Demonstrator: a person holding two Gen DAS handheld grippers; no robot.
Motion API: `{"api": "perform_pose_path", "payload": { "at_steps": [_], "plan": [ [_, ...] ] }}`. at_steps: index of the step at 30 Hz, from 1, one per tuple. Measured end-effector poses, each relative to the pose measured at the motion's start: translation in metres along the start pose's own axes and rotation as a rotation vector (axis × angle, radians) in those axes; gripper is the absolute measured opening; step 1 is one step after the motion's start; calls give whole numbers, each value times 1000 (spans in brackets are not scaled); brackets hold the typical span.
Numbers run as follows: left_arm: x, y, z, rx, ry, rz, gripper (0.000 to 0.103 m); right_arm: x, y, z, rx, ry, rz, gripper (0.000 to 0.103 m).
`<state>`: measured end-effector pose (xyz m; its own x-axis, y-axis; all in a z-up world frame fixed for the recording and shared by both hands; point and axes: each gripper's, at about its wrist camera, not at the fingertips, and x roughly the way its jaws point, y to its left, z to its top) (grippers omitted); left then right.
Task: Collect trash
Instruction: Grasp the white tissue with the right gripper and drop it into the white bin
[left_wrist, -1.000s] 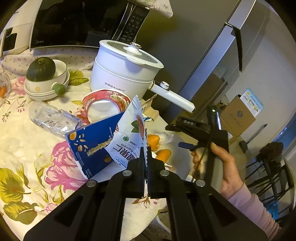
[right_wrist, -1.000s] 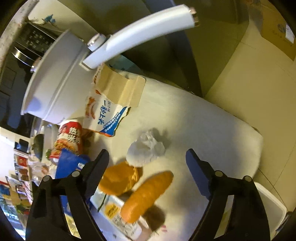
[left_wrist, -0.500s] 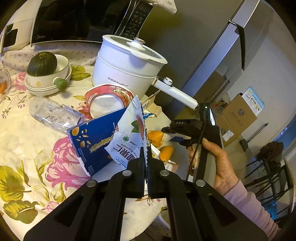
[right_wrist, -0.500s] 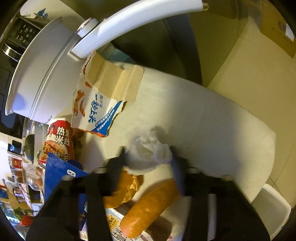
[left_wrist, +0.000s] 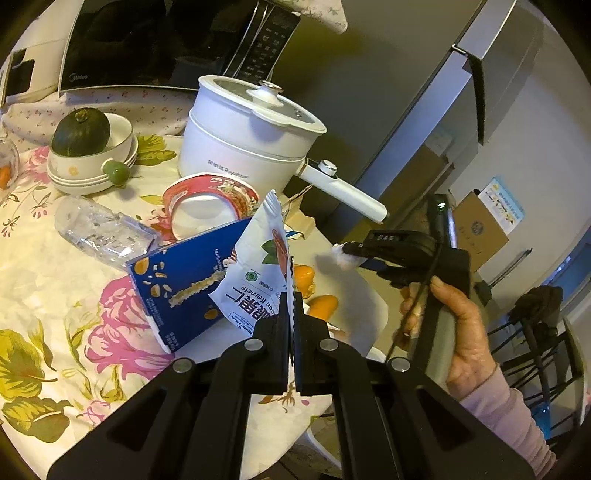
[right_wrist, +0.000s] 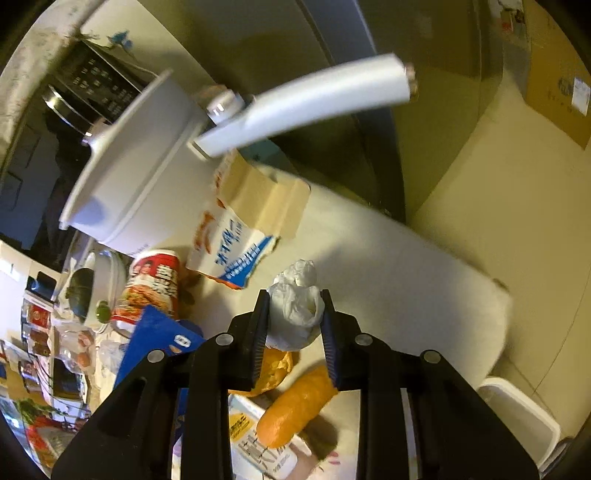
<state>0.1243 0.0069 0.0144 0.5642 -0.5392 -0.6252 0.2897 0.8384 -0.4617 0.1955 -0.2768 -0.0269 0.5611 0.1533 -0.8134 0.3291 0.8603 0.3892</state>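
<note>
Your right gripper (right_wrist: 293, 314) has lifted the crumpled tissue (right_wrist: 295, 310) off the table (right_wrist: 388, 258) corner, fingers closing on it; your left gripper (left_wrist: 291, 325) pinches the snack bag (left_wrist: 258, 273).

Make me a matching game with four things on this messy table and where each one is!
Things:
1. crumpled tissue
2. white snack bag
3. dark green squash
4. clear plastic bottle

Places:
A. sitting in a bowl
B. lying flat on the flowered cloth
C. between the closing right gripper jaws
D. pinched in the left gripper

Pairs: 1-C, 2-D, 3-A, 4-B
</note>
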Motion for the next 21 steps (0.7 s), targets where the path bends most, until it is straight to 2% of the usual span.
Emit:
{"api": "perform_pose_path", "payload": {
  "at_steps": [5,10,16,21],
  "plan": [
    [-1,-13,-1,15,-4,-21,1,-39,-2,-9,-64,-52,2,26],
    [0,-27,-6,40,4,-42,1,-74,-13,-37,-127,-70,-19,26],
    [4,-47,-18,80,26,-70,1,-110,-45,-79,-104,-68,0,26],
    [9,-62,-31,107,55,-93,1,-128,-75,-111,-72,-57,-42,27]
  ]
}}
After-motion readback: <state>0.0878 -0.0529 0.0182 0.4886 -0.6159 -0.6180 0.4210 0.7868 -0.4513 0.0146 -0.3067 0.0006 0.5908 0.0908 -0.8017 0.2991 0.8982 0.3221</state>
